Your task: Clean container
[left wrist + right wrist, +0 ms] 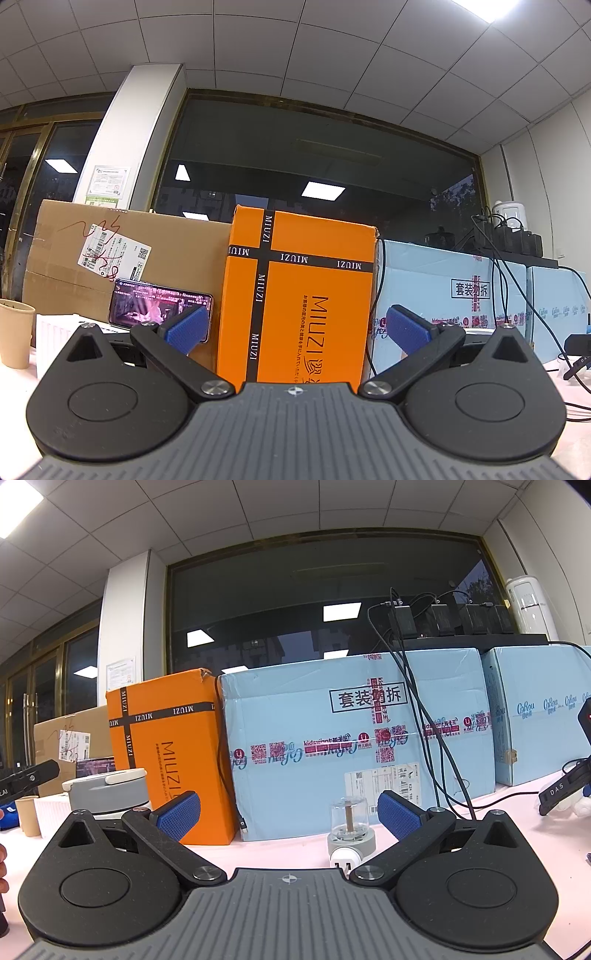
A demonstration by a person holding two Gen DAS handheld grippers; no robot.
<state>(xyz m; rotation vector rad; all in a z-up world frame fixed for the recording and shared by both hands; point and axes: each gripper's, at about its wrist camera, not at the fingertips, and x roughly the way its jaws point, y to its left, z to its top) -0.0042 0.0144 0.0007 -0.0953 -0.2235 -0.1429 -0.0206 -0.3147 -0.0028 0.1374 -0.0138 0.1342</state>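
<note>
On the pale bench both hand-held grippers, left and right, were wide open and empty, so the right one should first approach the grey container far to its left.

The orange box is smooth, slightly glossy cardboard; the brown carton is matt cardboard with a paper label. The left gripper has matt black plastic arms, textured blue pads and shiny metal screws. The small container is clear glossy plastic on a matt grey base
</note>
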